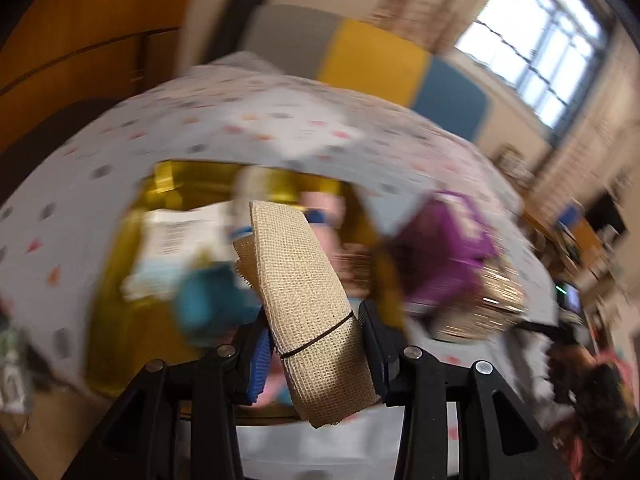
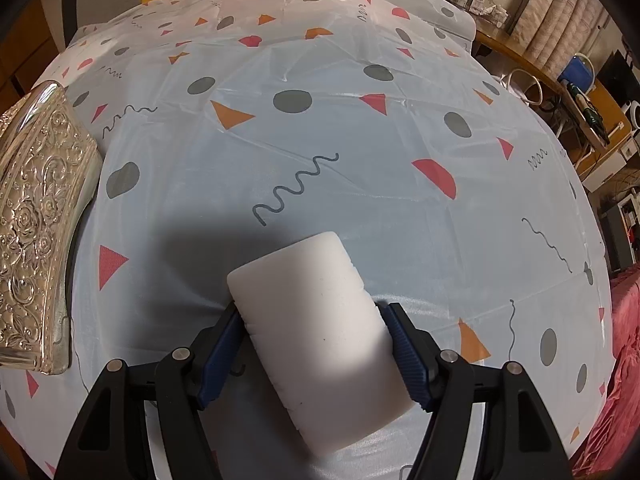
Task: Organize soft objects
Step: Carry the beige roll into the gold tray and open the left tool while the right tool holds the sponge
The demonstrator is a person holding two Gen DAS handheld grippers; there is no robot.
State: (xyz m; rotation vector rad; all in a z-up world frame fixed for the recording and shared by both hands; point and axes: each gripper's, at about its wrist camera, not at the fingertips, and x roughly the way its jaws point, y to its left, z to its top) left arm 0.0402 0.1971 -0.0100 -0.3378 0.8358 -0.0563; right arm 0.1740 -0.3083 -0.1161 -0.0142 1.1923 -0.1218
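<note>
Left view motion-blurred; fisheye-warped edges

A pale blue tablecloth [image 2: 360,200] printed with grey dots, orange and pink shapes and dark squiggles covers the table. An embossed silver box [image 2: 36,232] sits at its left edge. Far right, a wooden desk [image 2: 560,92] carries clutter. In the blurred left view, a bright window [image 1: 532,48] lies far right, beside grey, yellow and blue wall panels [image 1: 380,56].
</note>
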